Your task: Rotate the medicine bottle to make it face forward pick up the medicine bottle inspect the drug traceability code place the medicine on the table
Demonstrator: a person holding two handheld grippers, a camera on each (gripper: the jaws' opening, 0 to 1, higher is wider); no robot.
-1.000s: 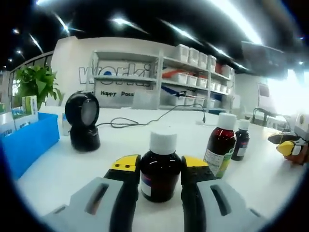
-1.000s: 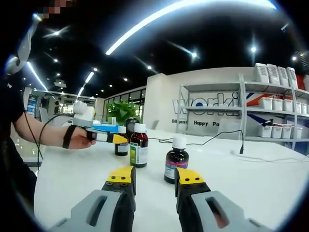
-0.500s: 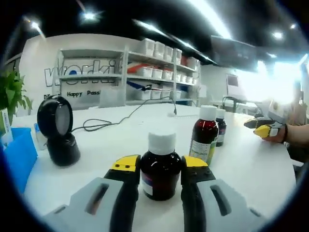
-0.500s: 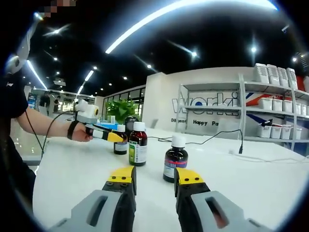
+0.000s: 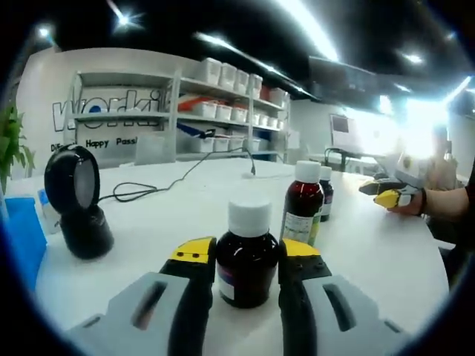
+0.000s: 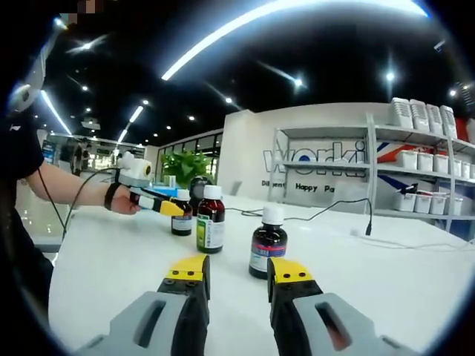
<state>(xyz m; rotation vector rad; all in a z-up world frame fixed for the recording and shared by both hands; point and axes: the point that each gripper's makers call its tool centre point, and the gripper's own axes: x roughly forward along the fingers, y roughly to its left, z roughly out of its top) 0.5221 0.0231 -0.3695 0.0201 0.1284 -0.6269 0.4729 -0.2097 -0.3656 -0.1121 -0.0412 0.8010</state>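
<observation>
In the left gripper view the left claw (image 5: 247, 256) rises from the bottom centre, its grey jaws with black inner faces and yellow tips pressed against both sides of a medicine bottle (image 5: 247, 256). The bottle is squat and round, of dark brown glass with a white screw cap and a pale label showing on its left side; it stands upright on the smooth white desk (image 5: 171, 215). Right of centre stand two more dark bottles: a taller amber bottle (image 5: 303, 202) with a white cap and a green-edged label, and just behind it a smaller dark bottle (image 5: 323, 193). At the left stands a glossy black scanner (image 5: 76, 200) with a round head, a black cable (image 5: 159, 185) curling away behind it. A blue bin (image 5: 18, 237) shows at the far left edge. White shelving (image 5: 193, 111) with white boxes runs across the back wall. At the right edge a hand holds the right claw (image 5: 386, 194).

In the right gripper view the right claw (image 6: 236, 276) stands at the bottom centre with its jaws apart and nothing between them. Beyond its tips another small brown bottle (image 6: 267, 242) stands on the desk. At the left of the frame the left claw grips the medicine bottle (image 6: 182, 215), beside the taller amber bottle.
</observation>
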